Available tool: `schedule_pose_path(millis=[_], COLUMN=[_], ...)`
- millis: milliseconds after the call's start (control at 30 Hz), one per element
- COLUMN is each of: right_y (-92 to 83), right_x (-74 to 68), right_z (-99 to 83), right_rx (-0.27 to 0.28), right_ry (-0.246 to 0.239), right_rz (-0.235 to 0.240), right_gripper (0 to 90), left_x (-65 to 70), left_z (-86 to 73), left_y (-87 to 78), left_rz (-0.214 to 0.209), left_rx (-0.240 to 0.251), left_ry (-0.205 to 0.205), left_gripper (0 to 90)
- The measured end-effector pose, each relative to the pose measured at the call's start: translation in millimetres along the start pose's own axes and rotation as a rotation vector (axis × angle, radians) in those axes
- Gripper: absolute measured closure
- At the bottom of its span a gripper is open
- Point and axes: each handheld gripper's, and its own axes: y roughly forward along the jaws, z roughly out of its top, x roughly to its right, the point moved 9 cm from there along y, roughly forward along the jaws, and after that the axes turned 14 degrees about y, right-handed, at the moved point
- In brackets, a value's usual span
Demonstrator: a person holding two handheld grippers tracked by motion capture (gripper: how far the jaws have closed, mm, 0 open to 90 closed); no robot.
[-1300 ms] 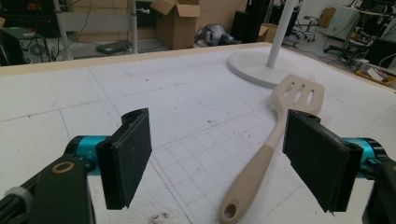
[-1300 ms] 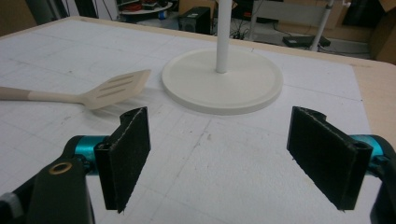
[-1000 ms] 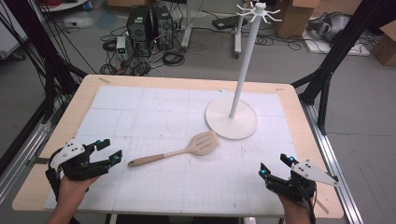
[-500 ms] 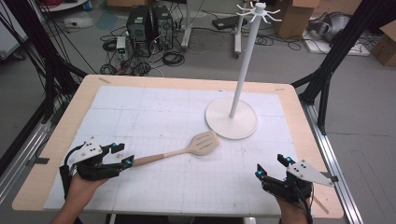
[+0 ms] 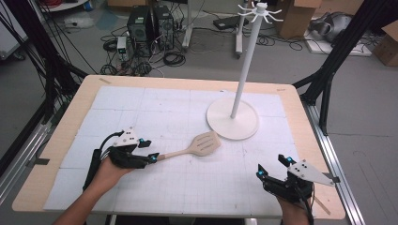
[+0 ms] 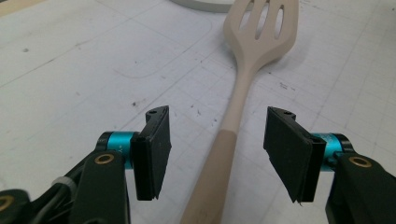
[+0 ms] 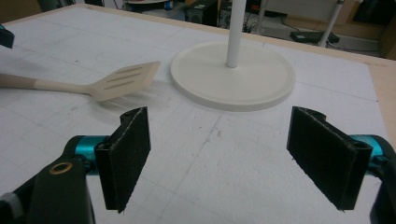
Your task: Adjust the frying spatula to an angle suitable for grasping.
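A beige slotted spatula [image 5: 197, 148] lies flat on the white gridded mat, head toward the stand. My left gripper [image 5: 150, 151] sits at the end of its handle; in the left gripper view the spatula handle [image 6: 219, 163] runs between the two pads with a gap on each side, so the gripper [image 6: 217, 151] is open, though its jaws have just been closing. My right gripper [image 5: 273, 167] rests open near the front right of the mat, nothing between its pads [image 7: 128, 154]. The spatula [image 7: 109, 84] lies off to its left.
A white hook stand [image 5: 233, 117] with a round base and tall pole rises at the back right of the mat. The wooden table edge [image 5: 84, 96] frames the mat. Computers, cables and boxes sit on the floor beyond.
My left gripper has slid right along the mat to the spatula's handle end, which now lies between its jaws. The right gripper and the spatula have stayed put.
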Motion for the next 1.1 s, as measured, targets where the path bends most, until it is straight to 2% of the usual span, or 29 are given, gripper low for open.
schedule_pose_path(millis=[67, 133, 467, 567, 600, 633, 700, 800, 833, 1100], right_y=[-0.5, -0.4, 0.7, 0.4, 0.5, 0.8, 0.8, 0.5, 0.2, 0.5], right_x=[-0.4, -0.5, 0.1, 0.5, 0.5, 0.4, -0.1, -0.8, -1.3, -0.2], right_z=[0.5, 0.8, 0.7, 0.5, 0.5, 0.7, 1.0, 1.2, 1.2, 1.1], right_rx=[0.003, 0.006, 0.004, 0.002, 0.001, 0.003, 0.004, 0.005, 0.004, 0.003], right_ry=[0.004, 0.001, 0.001, 0.005, 0.008, 0.008, 0.005, 0.004, 0.008, 0.014], right_rz=[0.004, 0.006, 0.008, 0.006, 0.004, 0.004, 0.007, 0.011, 0.011, 0.008], right_gripper=[20.5, 20.5, 20.4, 20.4, 20.5, 20.5, 20.5, 20.5, 20.4, 20.4], left_x=[-0.8, 0.0, 6.8, 8.2, 9.8, 11.9, 13.1, 15.4, 17.7, 25.5], left_z=[-3.5, -7.7, -20.3, -19.4, -18.8, -18.3, -17.9, -17.8, -17.2, -14.5], left_y=[8.9, 20.7, 37.9, 37.6, 37.7, 37.4, 37.4, 36.5, 36.6, 36.5], left_rz=[-0.015, -0.034, -0.071, -0.081, -0.088, -0.102, -0.097, -0.126, -0.133, -0.164], left_rx=[-0.045, -0.097, -0.192, -0.188, -0.183, -0.178, -0.177, -0.174, -0.172, -0.161], left_ry=[-0.007, 0.005, 0.045, 0.049, 0.053, 0.066, 0.092, 0.086, 0.109, 0.117], left_gripper=[42.8, 44.3, 54.9, 58.4, 66.3, 69.4, 70.3, 71.4, 72.6, 74.1])
